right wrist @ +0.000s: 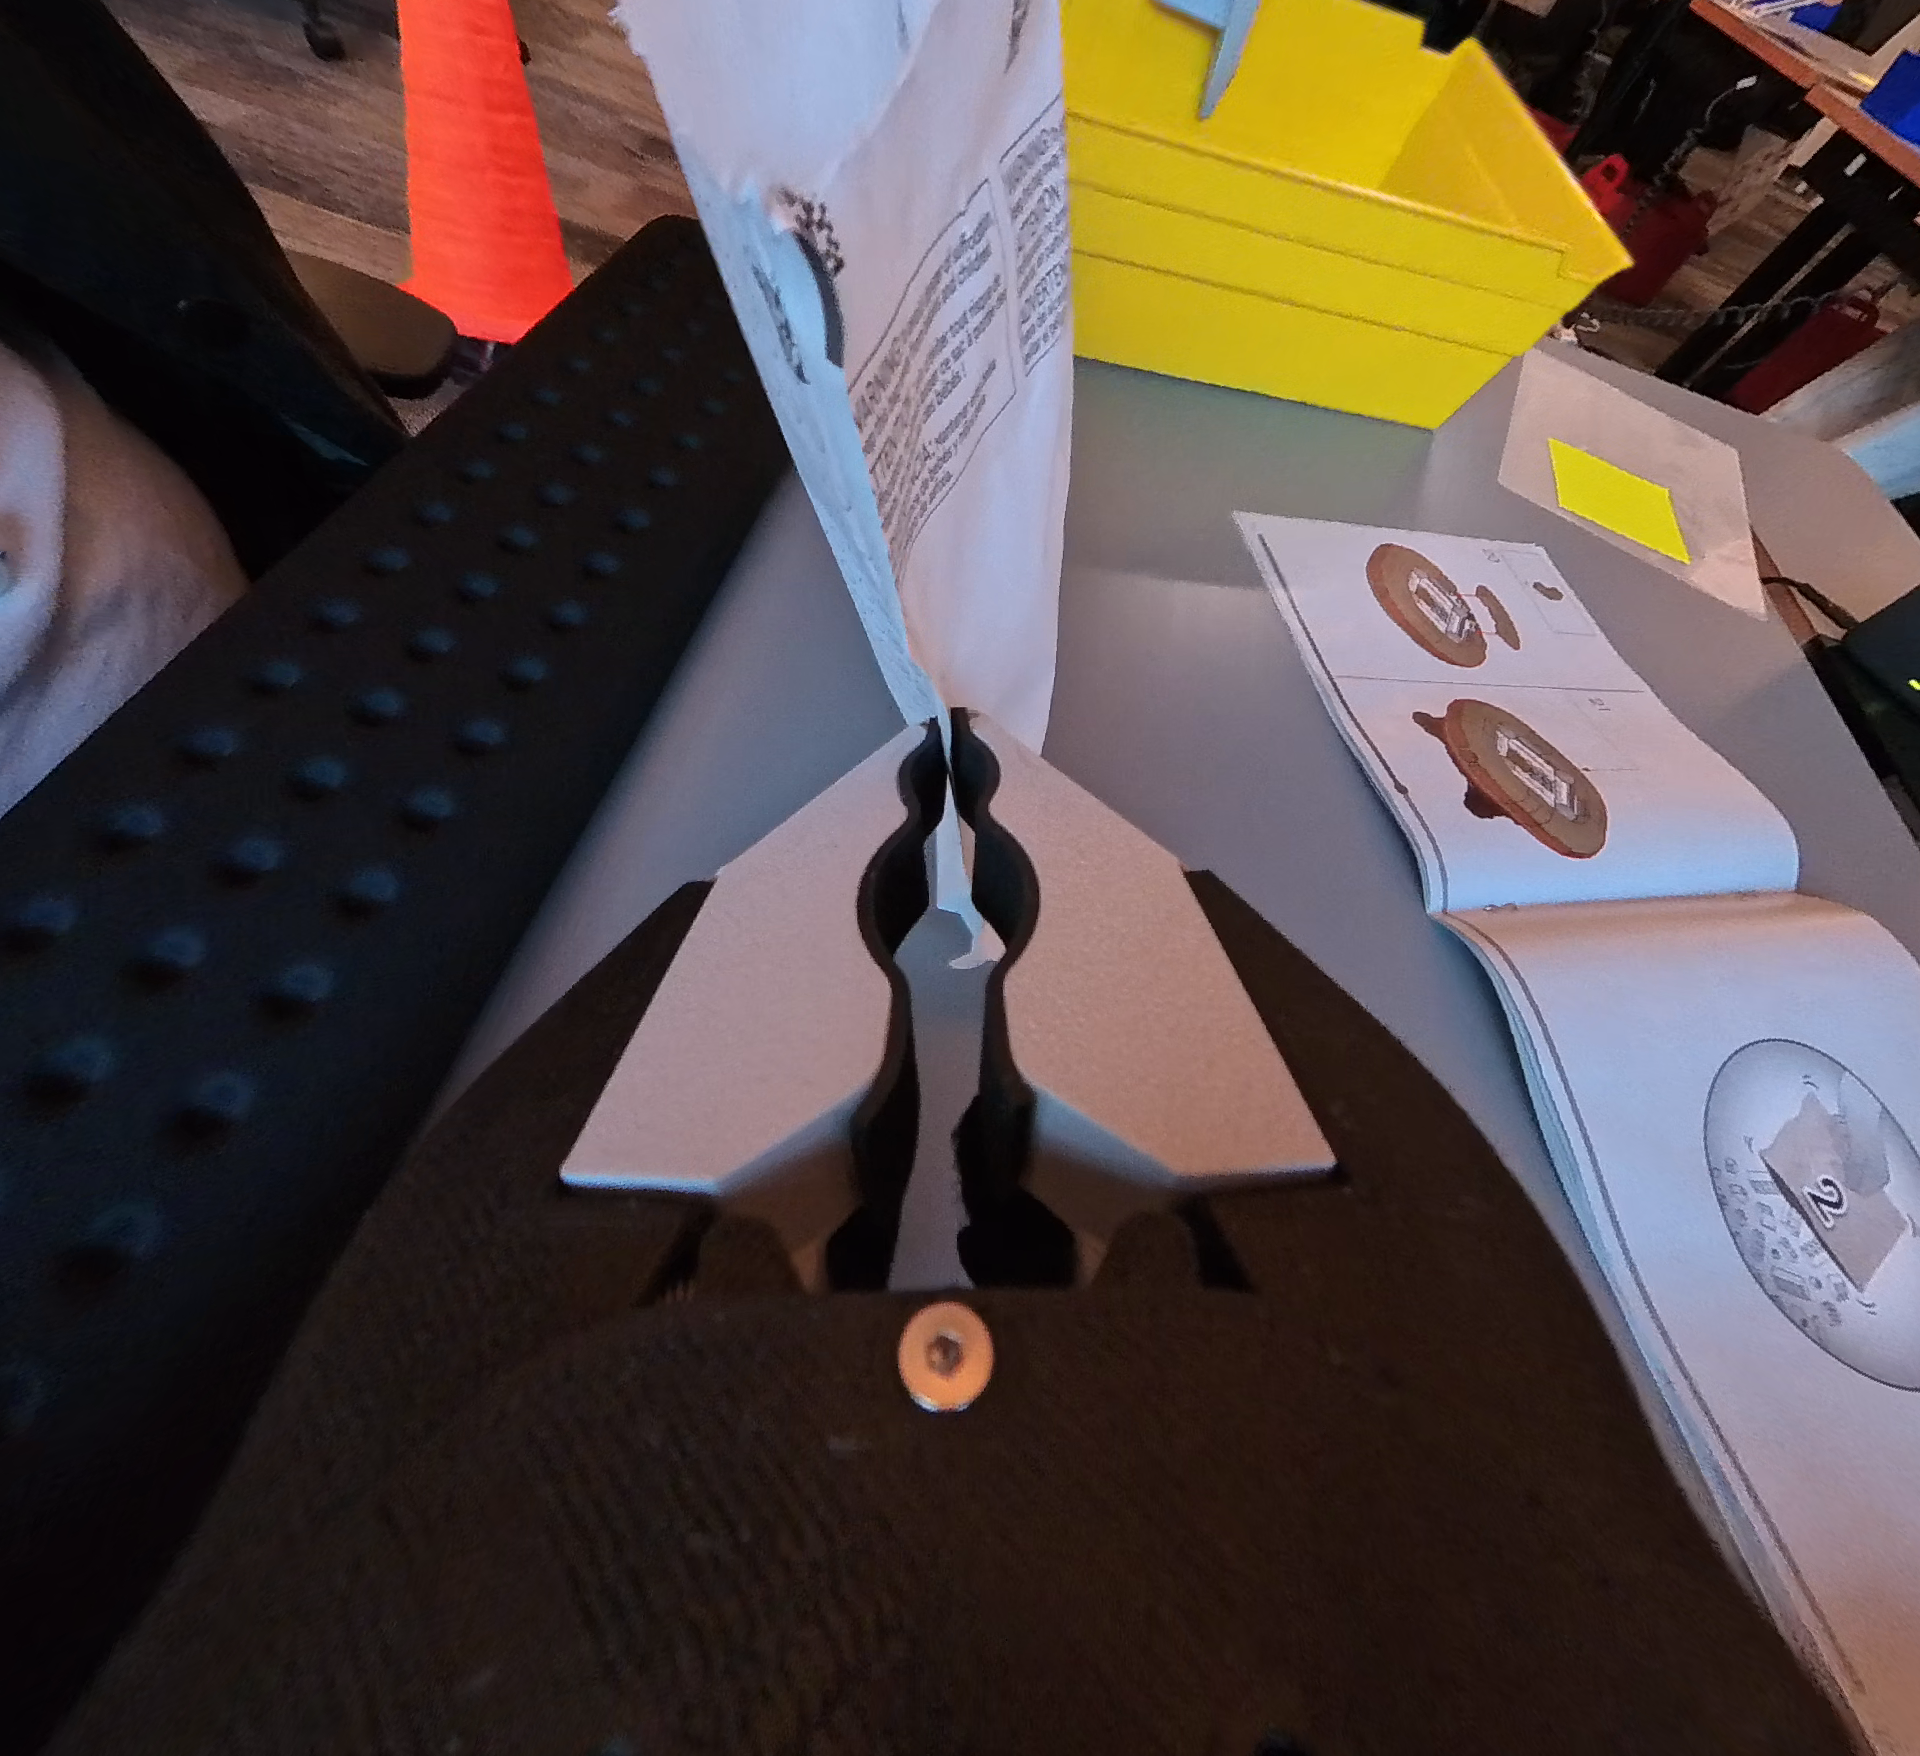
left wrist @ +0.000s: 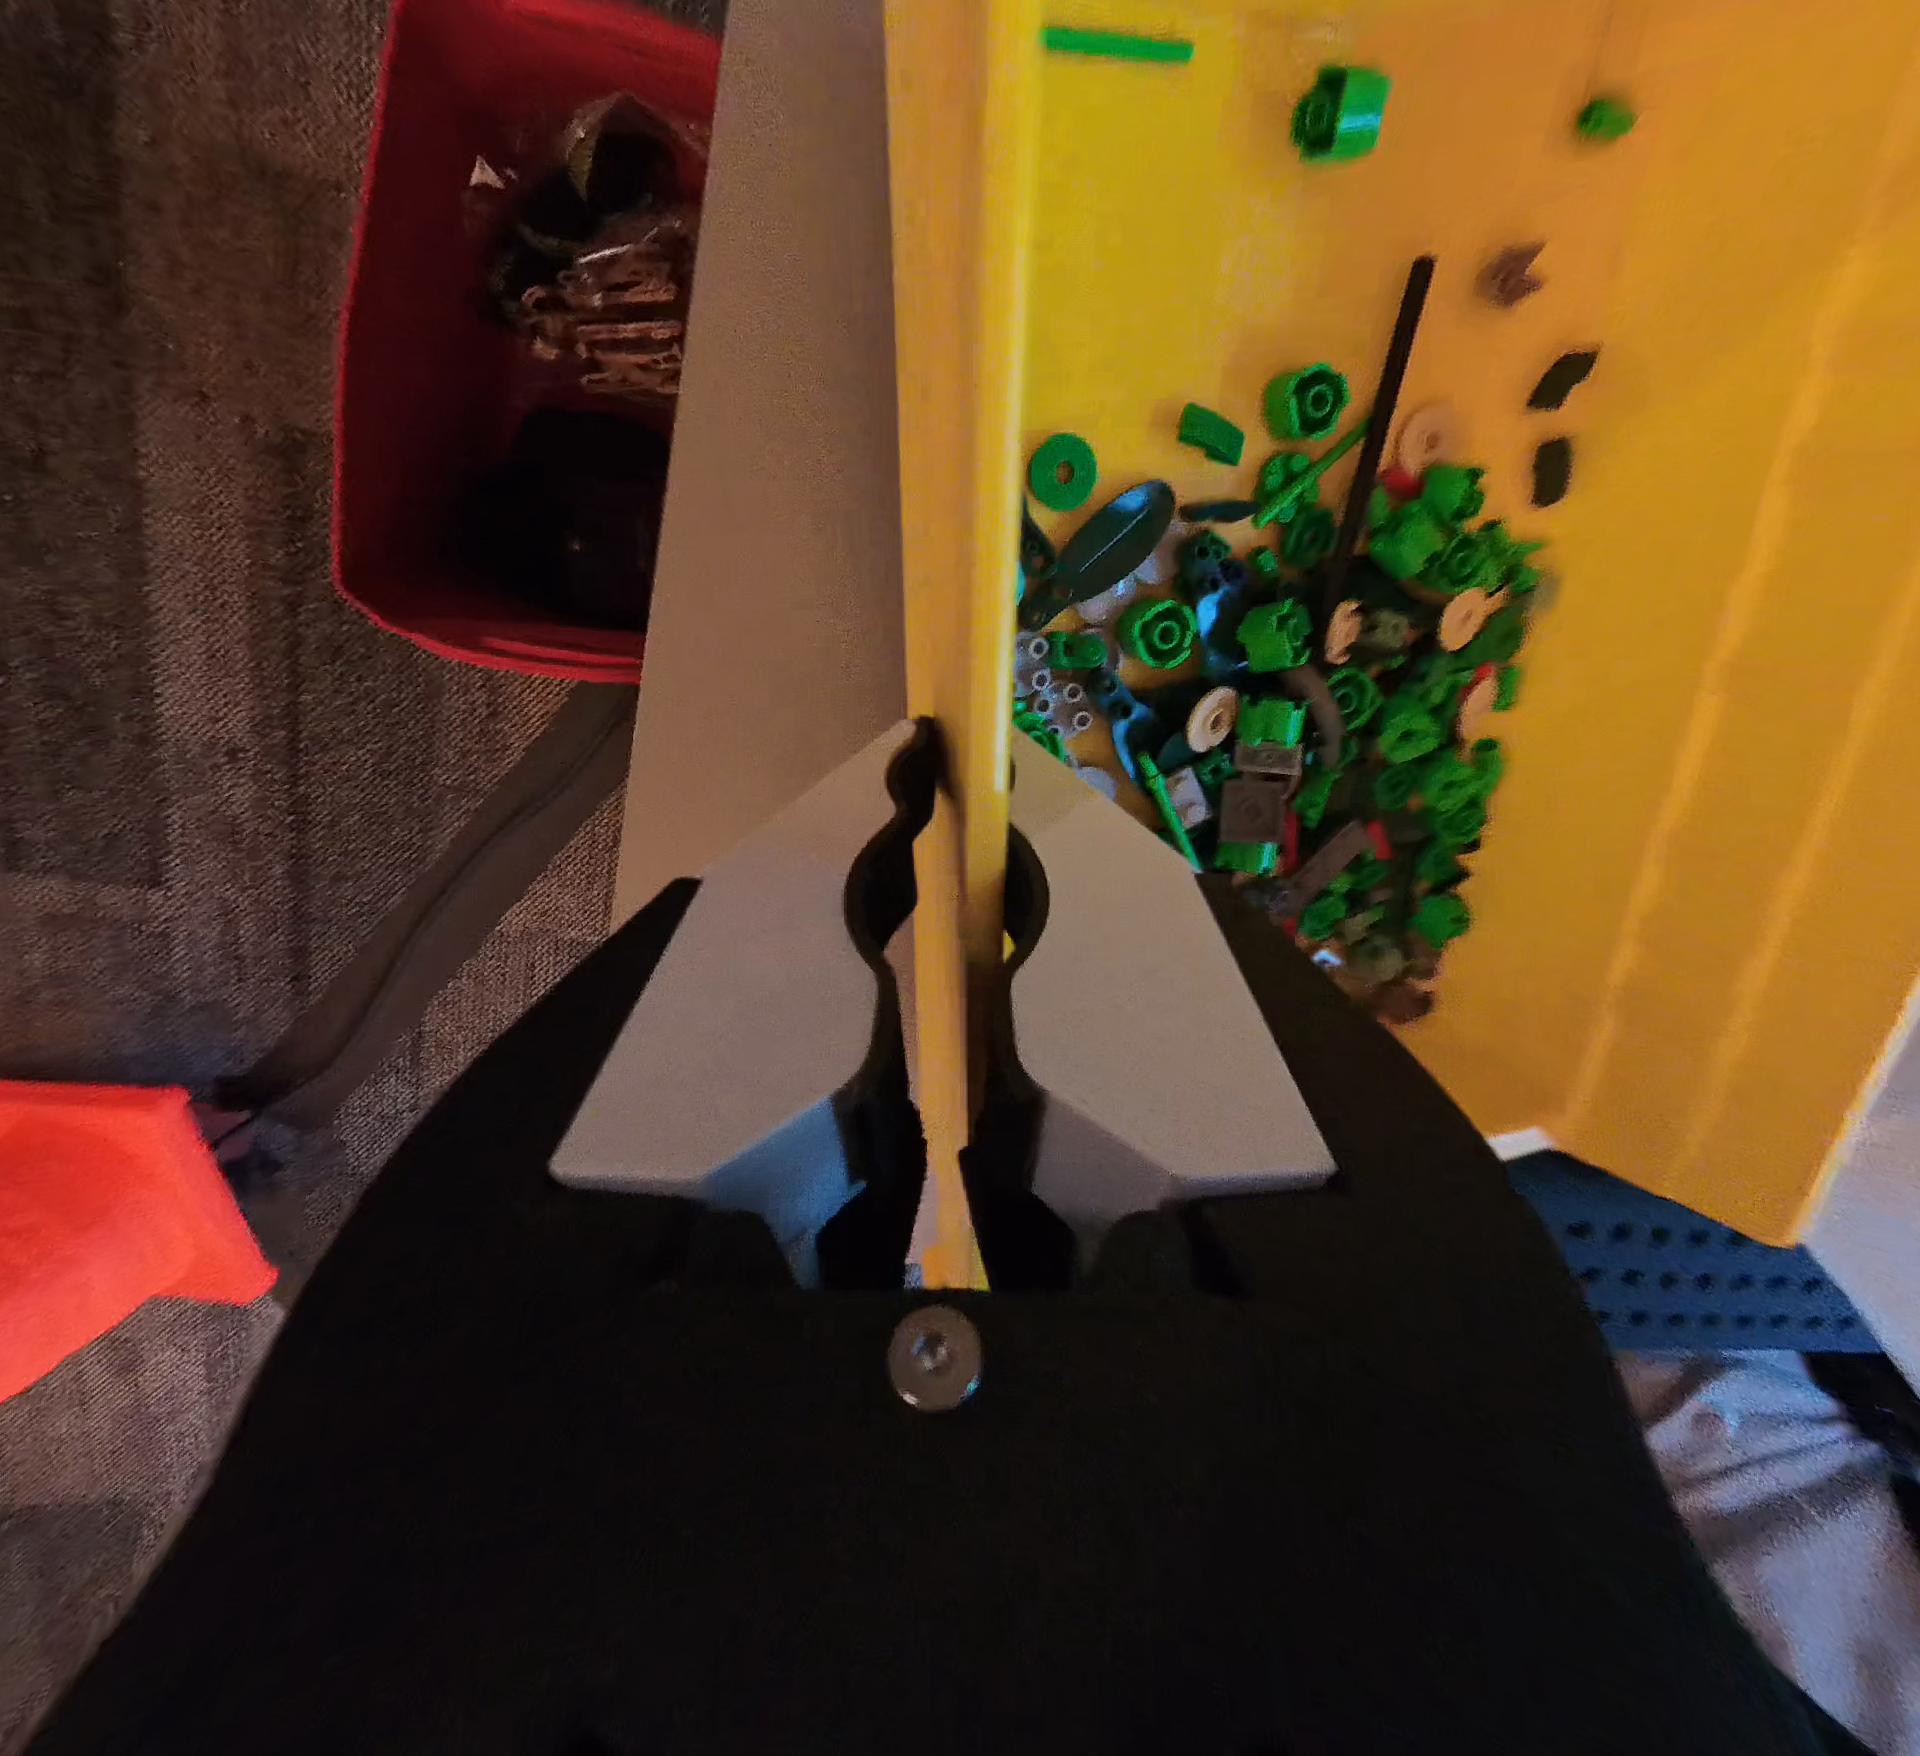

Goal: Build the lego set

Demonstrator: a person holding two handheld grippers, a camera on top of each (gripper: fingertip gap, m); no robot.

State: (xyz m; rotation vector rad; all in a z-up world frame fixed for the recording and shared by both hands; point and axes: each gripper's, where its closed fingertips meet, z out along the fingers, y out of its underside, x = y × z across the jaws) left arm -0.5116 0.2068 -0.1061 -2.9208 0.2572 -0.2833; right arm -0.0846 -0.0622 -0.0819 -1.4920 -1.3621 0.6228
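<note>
My left gripper [left wrist: 961,750] is shut on the wall of a yellow bin [left wrist: 956,356], which looks tilted in its view. A heap of mostly green lego pieces [left wrist: 1299,667] lies inside the bin, with a few loose ones farther up. My right gripper [right wrist: 951,735] is shut on a torn white paper bag [right wrist: 883,252] that stands upright above the grey table [right wrist: 1195,511]. The yellow bin [right wrist: 1299,252] shows at the back of the right wrist view with the left gripper [right wrist: 1226,44] clamped on its rim. An open instruction booklet [right wrist: 1558,823] lies at right.
A red bin [left wrist: 499,335] with dark bags sits on the carpet beside the table. An orange cone [right wrist: 468,96] stands on the floor. A black studded mat [right wrist: 364,719] lies along the table's left. A clear sleeve with a yellow square [right wrist: 1621,501] lies at far right. Tip to tip, the grippers are about 50 cm apart.
</note>
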